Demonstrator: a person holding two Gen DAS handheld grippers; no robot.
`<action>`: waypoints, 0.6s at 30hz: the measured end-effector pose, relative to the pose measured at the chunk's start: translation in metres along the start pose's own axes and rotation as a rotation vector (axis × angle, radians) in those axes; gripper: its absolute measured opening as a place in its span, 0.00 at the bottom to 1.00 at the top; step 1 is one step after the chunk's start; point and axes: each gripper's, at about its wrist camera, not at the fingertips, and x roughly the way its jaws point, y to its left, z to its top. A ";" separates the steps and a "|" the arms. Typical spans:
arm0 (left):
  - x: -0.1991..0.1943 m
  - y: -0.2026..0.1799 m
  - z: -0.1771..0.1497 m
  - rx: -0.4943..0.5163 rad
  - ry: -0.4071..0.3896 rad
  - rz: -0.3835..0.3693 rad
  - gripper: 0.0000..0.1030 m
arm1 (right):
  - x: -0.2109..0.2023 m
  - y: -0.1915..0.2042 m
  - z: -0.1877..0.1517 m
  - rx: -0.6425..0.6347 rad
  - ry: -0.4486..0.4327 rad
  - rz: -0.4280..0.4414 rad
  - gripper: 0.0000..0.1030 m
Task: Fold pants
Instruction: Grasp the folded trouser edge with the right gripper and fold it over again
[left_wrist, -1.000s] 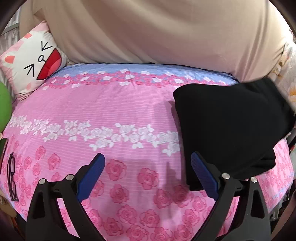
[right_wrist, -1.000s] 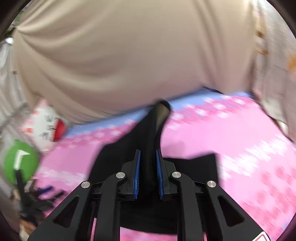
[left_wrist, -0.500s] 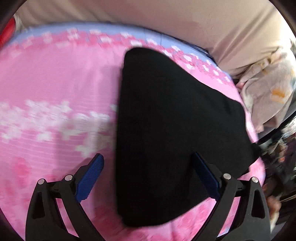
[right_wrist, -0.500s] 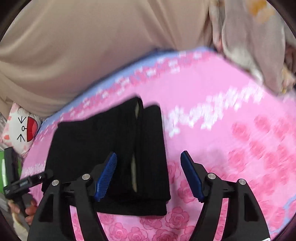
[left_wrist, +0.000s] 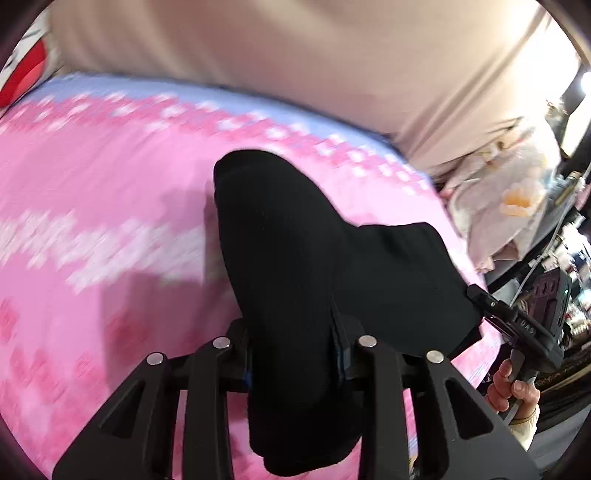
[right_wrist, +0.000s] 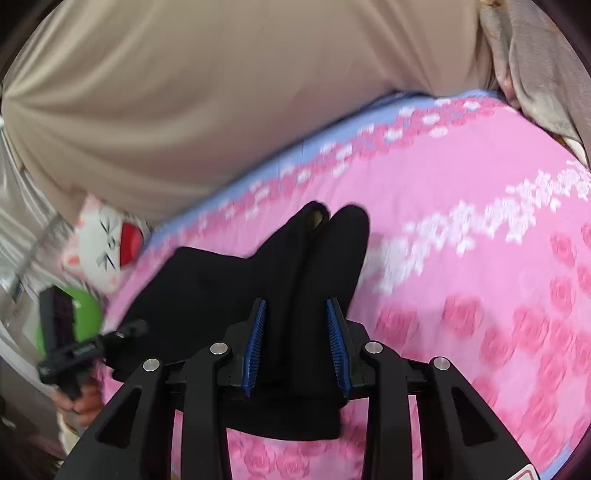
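Black pants (left_wrist: 388, 280) lie folded on a pink rose-print bedsheet (left_wrist: 110, 221). My left gripper (left_wrist: 291, 332) is closing, and a thick bunch of the black cloth fills the gap and hides most of its pads. In the right wrist view the pants (right_wrist: 207, 280) run away from me in two ridges. My right gripper (right_wrist: 295, 325) is also closing, its blue pads (right_wrist: 255, 343) against the sides of the near fold. Each view shows the other gripper at the pants' far edge, the right one (left_wrist: 517, 325) and the left one (right_wrist: 70, 347), each held by a hand.
A cat-face pillow (right_wrist: 107, 247) and a green ball (right_wrist: 88, 314) sit at the left end of the bed. Beige fabric (right_wrist: 221, 92) hangs behind the bed. A pale floral bundle (left_wrist: 509, 206) lies past the right end. Bare sheet (right_wrist: 461, 295) spreads right of the pants.
The left gripper swung from the bare sheet onto the pants and went from wide open to closed on the cloth. The right gripper released the raised leg, dropped, and is closing on the near fold.
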 end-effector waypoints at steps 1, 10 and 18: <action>0.005 0.012 -0.007 -0.020 0.032 0.011 0.30 | 0.012 -0.001 -0.013 -0.018 0.036 -0.063 0.32; -0.028 -0.012 -0.014 0.100 -0.127 0.228 0.66 | -0.012 0.015 -0.007 -0.028 -0.034 -0.064 0.67; -0.051 -0.014 -0.014 0.110 -0.193 0.279 0.78 | 0.058 0.038 -0.018 -0.090 0.085 -0.134 0.27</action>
